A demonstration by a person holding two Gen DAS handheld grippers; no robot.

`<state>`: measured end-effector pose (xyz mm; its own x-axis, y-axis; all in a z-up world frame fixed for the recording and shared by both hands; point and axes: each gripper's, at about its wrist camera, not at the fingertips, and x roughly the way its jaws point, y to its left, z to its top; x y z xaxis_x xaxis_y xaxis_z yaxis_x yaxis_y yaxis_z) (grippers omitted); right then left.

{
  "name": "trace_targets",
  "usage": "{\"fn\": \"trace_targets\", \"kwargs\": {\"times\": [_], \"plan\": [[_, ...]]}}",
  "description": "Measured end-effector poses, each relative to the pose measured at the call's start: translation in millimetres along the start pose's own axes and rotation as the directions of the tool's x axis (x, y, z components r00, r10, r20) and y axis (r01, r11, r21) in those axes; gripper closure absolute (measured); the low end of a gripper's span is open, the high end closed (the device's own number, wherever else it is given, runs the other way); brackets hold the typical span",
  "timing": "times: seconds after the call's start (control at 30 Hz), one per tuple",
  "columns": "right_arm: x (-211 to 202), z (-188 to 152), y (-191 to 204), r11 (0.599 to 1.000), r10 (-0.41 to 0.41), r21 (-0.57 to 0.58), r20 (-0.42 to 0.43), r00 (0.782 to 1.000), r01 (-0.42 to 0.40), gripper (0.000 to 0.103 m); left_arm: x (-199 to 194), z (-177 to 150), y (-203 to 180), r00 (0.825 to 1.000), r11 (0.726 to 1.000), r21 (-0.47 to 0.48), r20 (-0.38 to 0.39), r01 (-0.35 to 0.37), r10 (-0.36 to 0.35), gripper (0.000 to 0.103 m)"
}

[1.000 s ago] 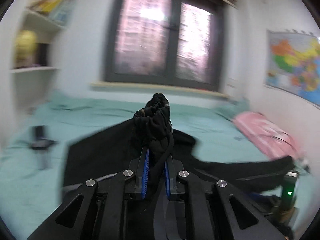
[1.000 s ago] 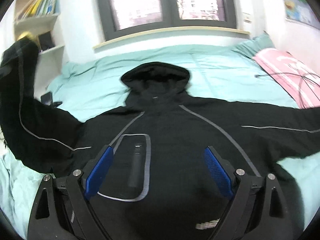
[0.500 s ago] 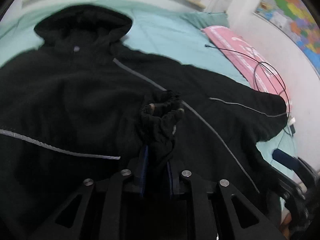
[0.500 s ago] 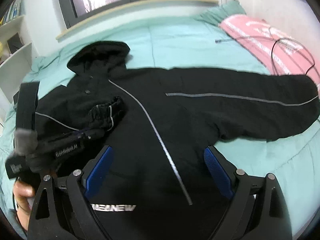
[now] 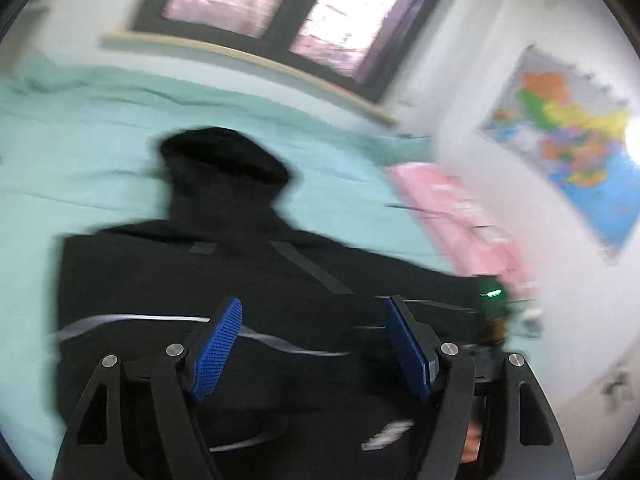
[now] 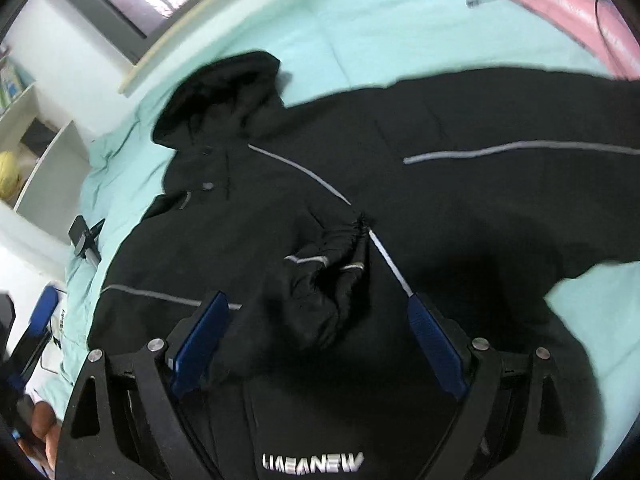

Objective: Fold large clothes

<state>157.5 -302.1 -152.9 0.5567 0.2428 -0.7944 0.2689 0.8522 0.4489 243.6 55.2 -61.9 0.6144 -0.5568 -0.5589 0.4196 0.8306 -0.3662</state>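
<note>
A black hooded jacket (image 6: 400, 208) with grey piping lies front up on the teal bed, hood (image 6: 224, 92) toward the window. One sleeve is folded in across the chest, its cuff (image 6: 332, 264) bunched near the middle. The other sleeve (image 6: 520, 148) stretches out to the right. My right gripper (image 6: 316, 320) is open and empty, low over the chest just short of the cuff. My left gripper (image 5: 312, 336) is open and empty above the jacket (image 5: 248, 280); that view is blurred.
The teal bed sheet (image 6: 360, 20) surrounds the jacket. A pink pillow (image 6: 560, 8) with a black cable lies at the right. A small dark device (image 6: 84, 236) lies on the bed's left edge. White shelves (image 6: 36, 148) stand left. A map (image 5: 560, 136) hangs on the right wall.
My left gripper carried the sleeve cuff over the chest, opened and let it go, then swung up. My right gripper stayed open and moved in over the chest.
</note>
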Motion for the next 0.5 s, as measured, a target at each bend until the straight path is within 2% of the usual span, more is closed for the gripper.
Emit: {"fn": "trace_targets", "kwargs": {"times": [0.03,0.07,0.1,0.13,0.17,0.23,0.33,0.4,0.47,0.5], "plan": [[14.1,5.2,0.7,1.0,0.025,0.009,-0.029,0.999,-0.025,0.018,0.2,-1.2,7.3,0.997,0.997,0.005,-0.012,-0.077,0.077,0.028],[26.6,8.4,2.7,0.999,0.053,0.014,-0.066,0.996,-0.052,0.043,7.5,3.8,10.8,0.991,0.991,0.007,-0.025,-0.133,0.133,0.028],[39.0,10.9,5.9,0.998,0.068,0.017,-0.113,0.991,-0.066,0.056,8.8,2.1,18.0,0.982,0.983,0.008,-0.038,-0.185,0.185,0.03],[42.1,13.2,7.3,0.999,0.051,0.008,-0.116,0.992,-0.05,0.059,8.4,1.0,24.0,0.977,0.978,0.01,-0.049,-0.208,0.209,0.03],[36.3,16.6,10.4,0.998,0.055,-0.006,-0.086,0.995,-0.056,0.064,10.6,1.0,27.9,0.972,0.974,0.013,-0.062,-0.226,0.227,0.03],[6.9,26.2,17.7,0.996,0.042,-0.074,0.025,0.999,-0.04,0.066,15.3,-2.4,33.3,0.958,0.964,0.033,-0.1,-0.265,0.267,0.033],[-47.4,40.8,17.8,0.989,-0.024,-0.14,0.199,0.98,0.053,0.066,31.1,-7.7,22.6,0.954,0.965,0.043,-0.145,-0.259,0.262,0.037],[-69.8,51.8,13.3,0.982,-0.069,-0.156,0.245,0.967,0.109,0.066,56.2,-13.4,15.5,0.96,0.976,0.048,-0.176,-0.214,0.219,0.037],[-73.1,58.5,7.8,0.975,-0.097,-0.17,0.245,0.965,0.141,0.066,80.2,-24.3,4.3,0.96,0.982,0.067,-0.211,-0.175,0.185,0.037],[-69.5,59.4,3.5,0.967,-0.137,-0.176,0.249,0.959,0.184,0.067,93.3,-31.4,2.1,0.957,0.984,0.069,-0.231,-0.166,0.177,0.037]]}}
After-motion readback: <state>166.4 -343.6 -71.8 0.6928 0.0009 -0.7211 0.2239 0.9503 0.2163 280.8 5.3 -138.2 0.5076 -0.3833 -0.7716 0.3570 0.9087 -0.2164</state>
